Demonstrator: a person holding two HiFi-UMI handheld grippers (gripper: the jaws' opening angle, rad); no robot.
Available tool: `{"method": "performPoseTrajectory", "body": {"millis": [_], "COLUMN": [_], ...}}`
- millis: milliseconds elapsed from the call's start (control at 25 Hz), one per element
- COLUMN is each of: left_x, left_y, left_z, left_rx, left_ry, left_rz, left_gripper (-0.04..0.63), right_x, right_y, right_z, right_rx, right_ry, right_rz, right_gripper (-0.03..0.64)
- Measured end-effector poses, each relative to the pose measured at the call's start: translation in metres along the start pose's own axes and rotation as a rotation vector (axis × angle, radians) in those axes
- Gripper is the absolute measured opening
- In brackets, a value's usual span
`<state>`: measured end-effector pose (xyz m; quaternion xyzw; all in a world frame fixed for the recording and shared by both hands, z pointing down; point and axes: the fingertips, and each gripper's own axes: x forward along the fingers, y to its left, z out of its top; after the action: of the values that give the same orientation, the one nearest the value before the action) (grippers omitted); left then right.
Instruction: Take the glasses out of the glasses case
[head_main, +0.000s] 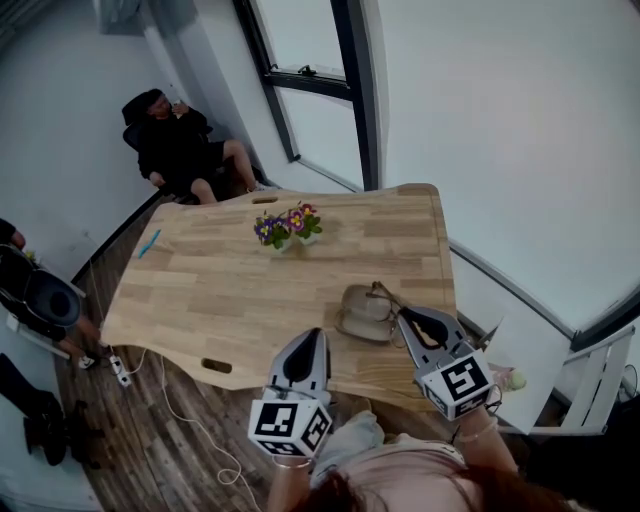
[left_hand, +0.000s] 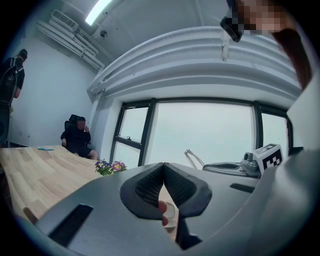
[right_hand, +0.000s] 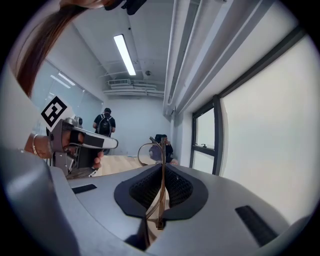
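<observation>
The right tongs are pressed together on one slim arm of the thin gold-coloured wire-framed glasses. The arm runs straight down the seam between the ribbed pads and a round lens rim stands out past the tips. Pinching the arm, not a lens, probably keeps the glass clean and lets the frame hang free. The glasses sit just off the far right edge of the open beige oval glasses case, which lies with its hollow facing up on the pale wooden tabletop. They seem to be lifted clear of the case, though whether a tip brushes its rim cannot be told. The left tongs are drawn together with nothing gripped between them, held off the tabletop on the near left of the case and apart from it. That looks like a ready spot for steadying the case should it shift. A small pot of purple flowers stands well beyond the case, out of the way.
</observation>
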<state>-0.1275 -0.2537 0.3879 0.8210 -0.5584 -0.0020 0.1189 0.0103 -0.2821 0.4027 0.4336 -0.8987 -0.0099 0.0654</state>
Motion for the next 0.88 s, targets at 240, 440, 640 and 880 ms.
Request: {"method": "performPoseTrajectory", "body": {"millis": [240,440,640,880], "left_x": [-0.011,-0.022,-0.029,-0.037], "left_y": [-0.011,-0.021,-0.028,-0.036], "left_z": [0.003,0.005,0.005,0.005], "left_rx": [0.002,0.007,0.012,0.01], "left_ry": [-0.011,-0.018,-0.025,-0.031], "left_rz": [-0.005,-0.014,-0.019,-0.02], "left_gripper": [0.002,0.002,0.002,0.002], "right_x": [-0.022,-0.037,-0.048,-0.061], "right_y": [0.002,0.008,0.011,0.014], "right_z": [0.01,0.015,0.017,0.02], "right_rx": [0.022,0.022,0.016,0.01], "right_ry": [-0.021,-0.04,-0.048,-0.054], "right_rz": [-0.024,-0.032,-0.036,-0.04], "right_gripper": [0.014,0.014,0.014,0.014]}}
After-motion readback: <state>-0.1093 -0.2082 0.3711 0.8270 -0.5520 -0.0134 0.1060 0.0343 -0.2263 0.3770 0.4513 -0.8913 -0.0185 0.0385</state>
